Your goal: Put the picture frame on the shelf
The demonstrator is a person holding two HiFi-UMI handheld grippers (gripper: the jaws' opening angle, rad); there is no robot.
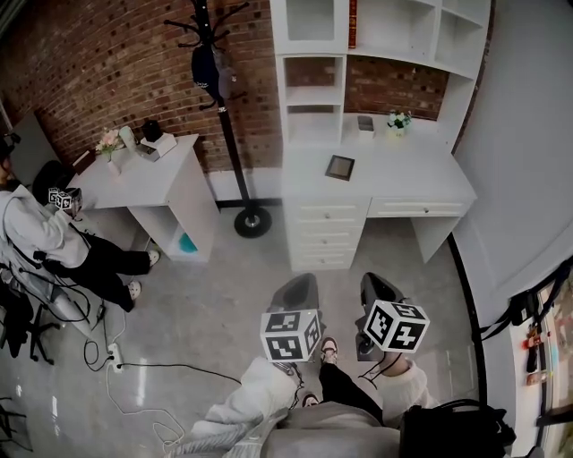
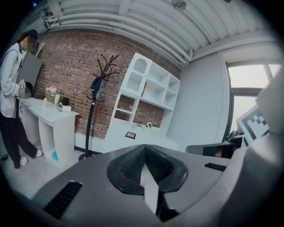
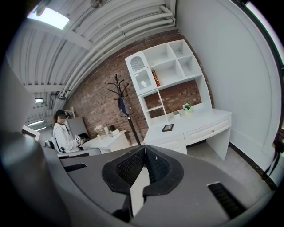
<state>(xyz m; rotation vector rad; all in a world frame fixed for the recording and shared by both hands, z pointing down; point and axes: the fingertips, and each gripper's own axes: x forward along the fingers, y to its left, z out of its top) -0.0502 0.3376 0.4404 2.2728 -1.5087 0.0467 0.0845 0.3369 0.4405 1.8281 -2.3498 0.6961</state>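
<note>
We find left tool (image 2: 143,151) and right tool (image 3: 144,153) pressed together; small dark picture frame (image 1: 339,167) lies on white tabletop (image 1: 407,174).

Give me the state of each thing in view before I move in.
Left hand-held gripper: shut, empty.
Right hand-held gripper: shut, empty.
Small dark rectangular picture frame: lying flat on the white desk, not yet shelved.
White desk drawers: all shut.
Red book: upright in an upper compartment of the white shelf unit.
Small potted plant: upright at the desk's back.
</note>
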